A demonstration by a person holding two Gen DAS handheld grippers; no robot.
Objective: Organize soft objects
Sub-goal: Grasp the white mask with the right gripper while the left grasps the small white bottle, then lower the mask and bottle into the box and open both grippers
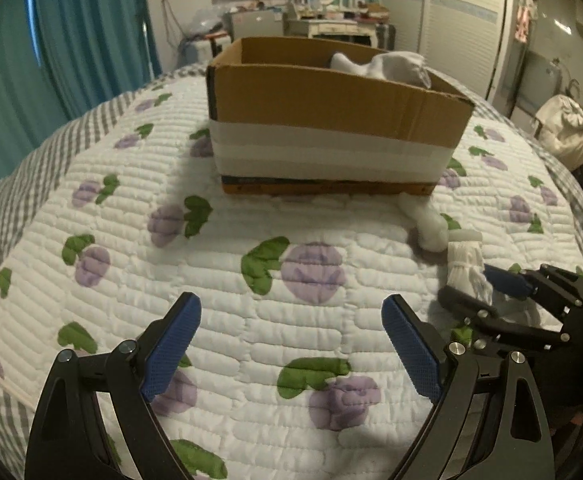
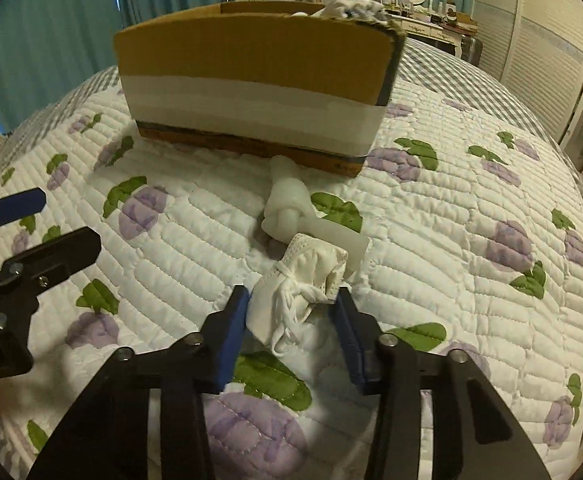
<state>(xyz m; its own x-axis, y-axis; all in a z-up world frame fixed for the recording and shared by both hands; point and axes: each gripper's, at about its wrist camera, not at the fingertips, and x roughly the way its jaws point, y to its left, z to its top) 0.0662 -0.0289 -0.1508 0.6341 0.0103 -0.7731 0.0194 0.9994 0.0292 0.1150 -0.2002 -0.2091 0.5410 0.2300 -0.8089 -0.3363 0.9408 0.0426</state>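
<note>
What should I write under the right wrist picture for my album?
Right gripper straddles a white face mask on the quilt, cardboard box beyond.

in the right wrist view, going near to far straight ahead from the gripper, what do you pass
right gripper → white face mask between its fingers → knotted white sock → cardboard box → white fabric showing over the box's far rim

The cardboard box [image 2: 251,52] wall hides most of the white cloth [image 2: 351,10] inside.

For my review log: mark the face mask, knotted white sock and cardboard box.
face mask [image 2: 303,280], right wrist view, crumpled body.
knotted white sock [image 2: 287,204], right wrist view, knot.
cardboard box [image 1: 323,96], left wrist view, front wall.
</note>
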